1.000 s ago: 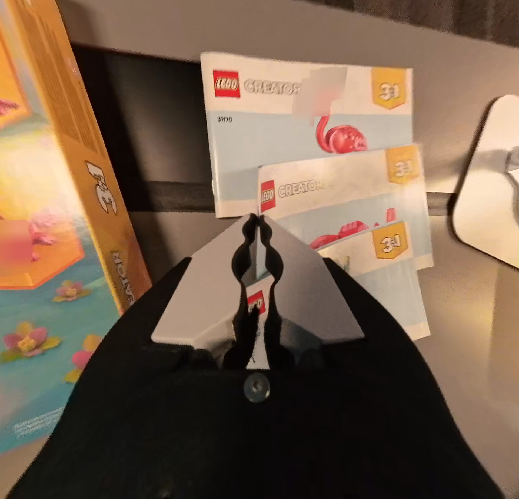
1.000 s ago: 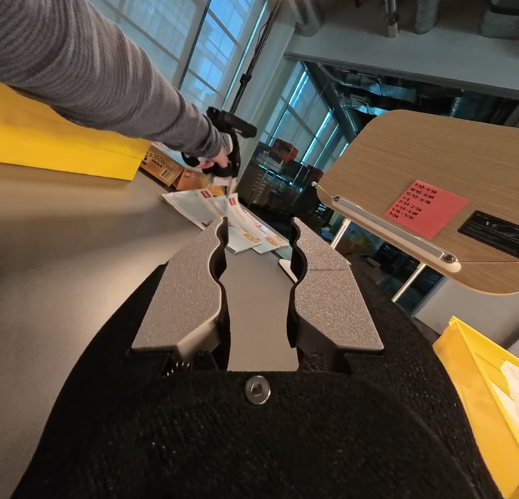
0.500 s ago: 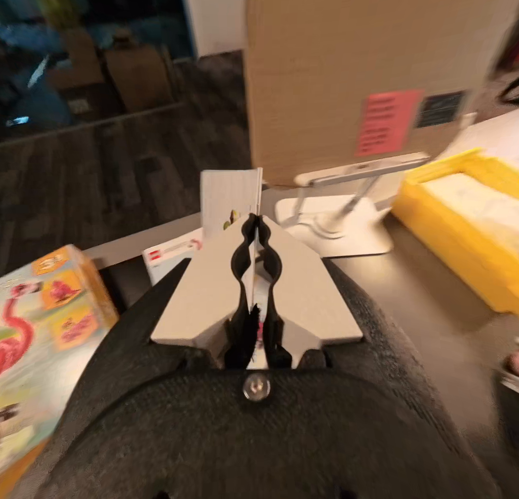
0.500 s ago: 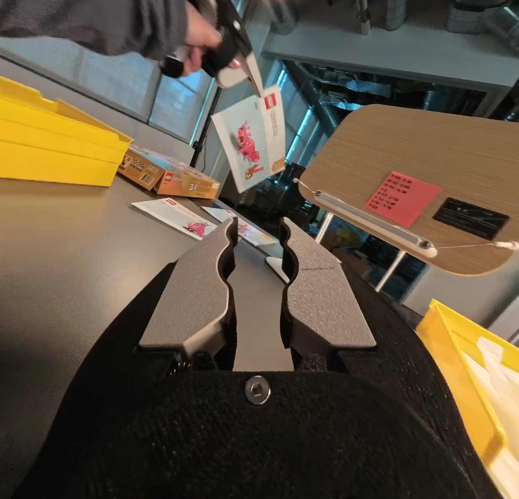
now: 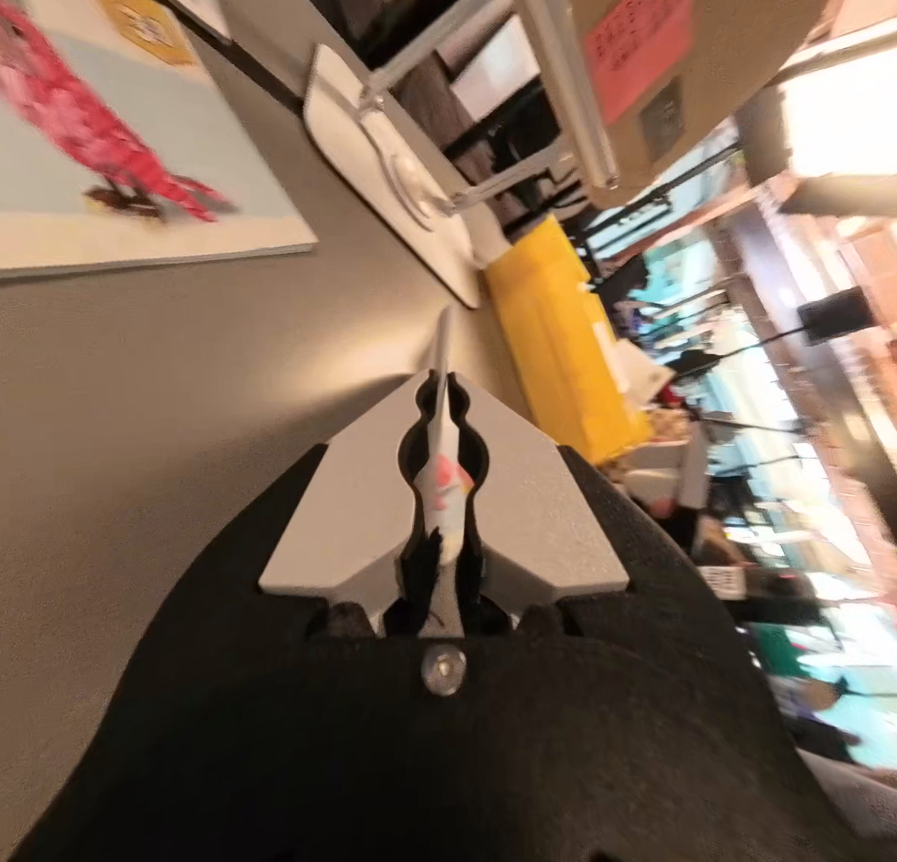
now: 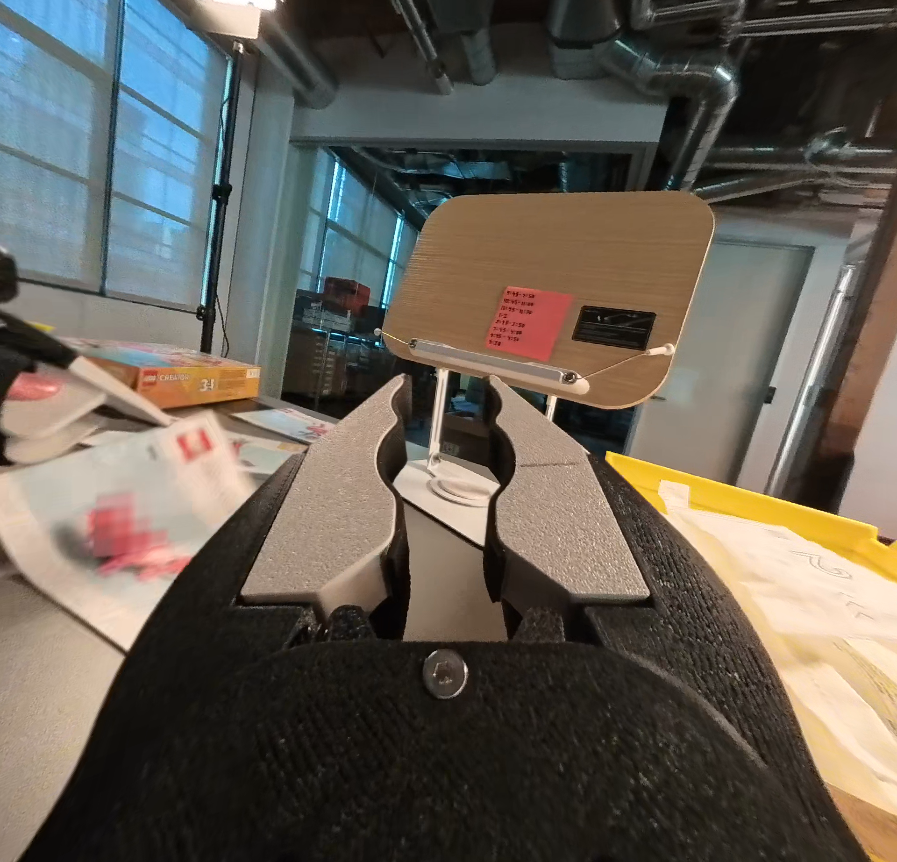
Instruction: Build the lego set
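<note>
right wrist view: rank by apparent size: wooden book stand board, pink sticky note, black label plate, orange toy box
1. Rounded wooden book stand board, largest.
2. Orange cardboard toy box, partly hidden at left, so its extent is unsure.
3. Pink sticky note on the board.
4. Black rectangular label plate, close to the note, slightly smaller.

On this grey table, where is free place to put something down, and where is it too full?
Free: the bare grey table at the near left, below the blurred booklet, and the strip between the booklets and the white stand base. Crowded: the far left with the orange box and leaflets; the yellow bin on the right holds papers.
</note>
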`<state>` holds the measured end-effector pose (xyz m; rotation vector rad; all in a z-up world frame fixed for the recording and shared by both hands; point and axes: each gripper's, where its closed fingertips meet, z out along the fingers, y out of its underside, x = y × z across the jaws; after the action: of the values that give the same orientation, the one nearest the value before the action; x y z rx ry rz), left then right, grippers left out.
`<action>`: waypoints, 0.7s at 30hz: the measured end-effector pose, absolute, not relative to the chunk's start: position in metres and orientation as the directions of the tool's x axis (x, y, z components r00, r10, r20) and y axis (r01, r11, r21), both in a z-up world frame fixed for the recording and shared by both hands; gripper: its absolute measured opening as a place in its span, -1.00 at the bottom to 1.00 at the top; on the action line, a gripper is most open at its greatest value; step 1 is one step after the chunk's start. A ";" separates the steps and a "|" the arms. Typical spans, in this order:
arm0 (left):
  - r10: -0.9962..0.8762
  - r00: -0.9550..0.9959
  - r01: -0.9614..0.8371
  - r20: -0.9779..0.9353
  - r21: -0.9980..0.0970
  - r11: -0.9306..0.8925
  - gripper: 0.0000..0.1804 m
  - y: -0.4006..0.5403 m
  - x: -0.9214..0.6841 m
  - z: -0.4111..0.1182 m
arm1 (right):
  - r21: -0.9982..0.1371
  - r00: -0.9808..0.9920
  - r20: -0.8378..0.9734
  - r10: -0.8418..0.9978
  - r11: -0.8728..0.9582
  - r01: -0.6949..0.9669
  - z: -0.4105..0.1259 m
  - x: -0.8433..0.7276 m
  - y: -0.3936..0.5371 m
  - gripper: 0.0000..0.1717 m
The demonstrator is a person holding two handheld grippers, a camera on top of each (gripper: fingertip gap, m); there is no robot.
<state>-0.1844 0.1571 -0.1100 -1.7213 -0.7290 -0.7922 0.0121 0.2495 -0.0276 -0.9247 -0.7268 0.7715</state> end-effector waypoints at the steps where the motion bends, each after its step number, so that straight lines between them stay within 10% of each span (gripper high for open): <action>1: 0.123 0.644 0.759 0.755 -0.612 -0.222 -0.96 0.151 -0.190 -0.115 | -0.887 0.524 0.210 0.825 0.387 -0.253 -0.028 0.012 0.249 -0.69; 8: 0.110 0.985 0.150 0.133 -0.974 -0.167 -0.28 0.134 -0.166 -0.085 | -0.891 0.498 0.242 0.832 0.394 -0.226 -0.033 0.005 0.243 -0.70; 14: -0.457 0.872 -0.370 -0.176 -0.848 -0.379 -0.23 0.166 -0.042 -0.149 | -0.910 0.480 0.232 0.846 0.363 -0.200 -0.041 -0.007 0.247 -0.72; 21: -0.610 0.785 -0.453 -0.108 -0.772 -0.446 -0.44 0.178 -0.016 -0.180 | -0.912 0.465 0.249 0.850 0.368 -0.184 -0.044 -0.012 0.246 -0.74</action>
<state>-0.0157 0.1781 -0.1795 -2.1169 0.7876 -0.2330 -0.0118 0.2457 -0.0436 -0.9648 -0.8335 0.7726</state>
